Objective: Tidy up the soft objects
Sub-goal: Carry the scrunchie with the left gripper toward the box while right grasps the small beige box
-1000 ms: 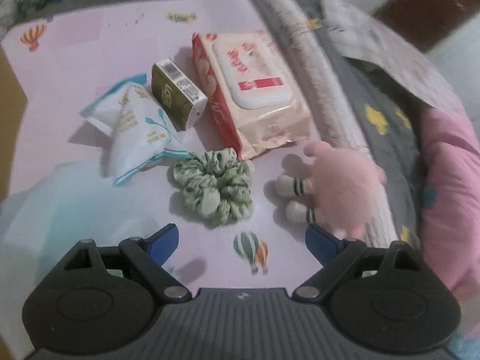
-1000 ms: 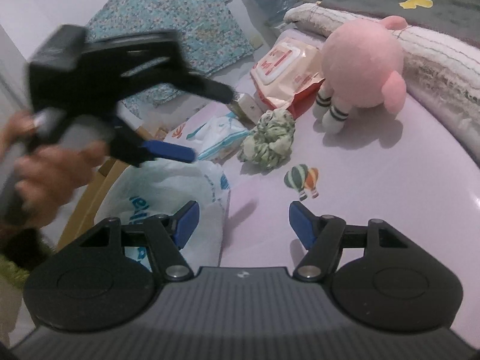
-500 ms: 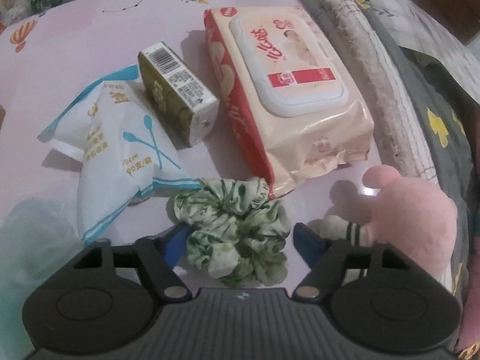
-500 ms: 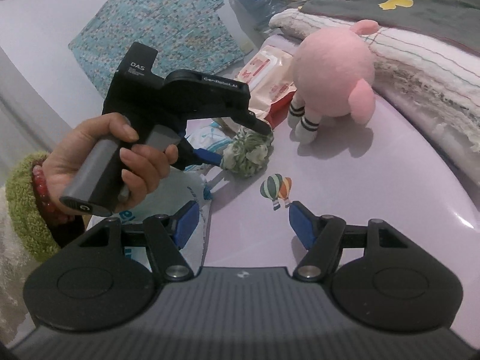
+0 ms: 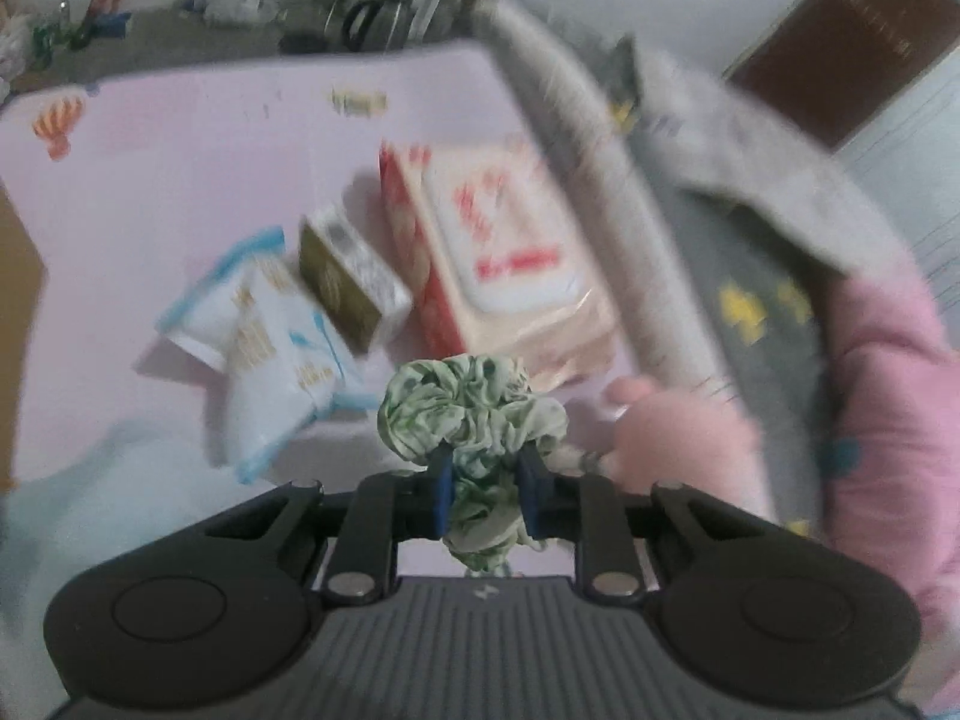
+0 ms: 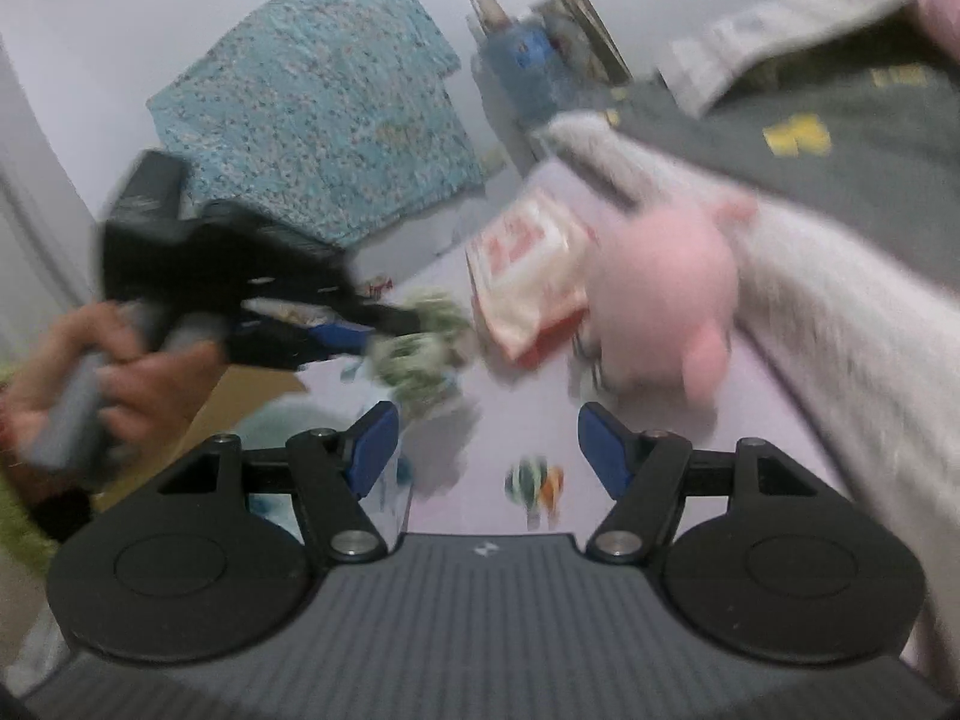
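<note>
We have the green scrunchie pinched in the left hand-held gripper, whose jaws have just been closing on it, lifted above the pink bench. The right hand-held gripper stands half open and empty. Next we judge it needs carrying off. We count one scrunchie, one pink plush, one wipes pack.

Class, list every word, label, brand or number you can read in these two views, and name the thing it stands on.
None can be read; both views are blurred.
wet wipes pack: red print, unreadable.
white pouch: gold and blue print, unreadable.
small olive box: label unreadable.
left gripper body: small white marking, unreadable.
water bottle: blue label, unreadable.
</note>
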Motion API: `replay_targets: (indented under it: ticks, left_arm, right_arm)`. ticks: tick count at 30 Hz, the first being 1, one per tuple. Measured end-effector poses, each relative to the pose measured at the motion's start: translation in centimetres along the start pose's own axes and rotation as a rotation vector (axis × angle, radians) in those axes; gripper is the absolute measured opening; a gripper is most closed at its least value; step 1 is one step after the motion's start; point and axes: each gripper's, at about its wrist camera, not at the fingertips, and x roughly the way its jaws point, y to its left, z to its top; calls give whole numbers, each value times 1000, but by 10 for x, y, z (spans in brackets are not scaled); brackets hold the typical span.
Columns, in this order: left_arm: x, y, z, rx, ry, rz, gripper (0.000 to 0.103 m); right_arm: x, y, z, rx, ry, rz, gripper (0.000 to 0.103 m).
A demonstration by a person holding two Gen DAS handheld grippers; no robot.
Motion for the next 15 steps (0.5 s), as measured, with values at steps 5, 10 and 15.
replay_targets:
  ticks: [5, 10, 15]
  left_arm:
    - [-76, 29, 6, -41, -142, -51, 22]
    - [-127, 73, 2, -98, -237, -39, 22]
    - [-156, 121, -17, -162, -273, -22, 22]
  right_arm:
    - [38, 25, 36, -91, 5, 59, 66]
    - [113, 59, 64, -202, 63, 87, 66]
    - [200, 84, 81, -300, 154, 0, 53]
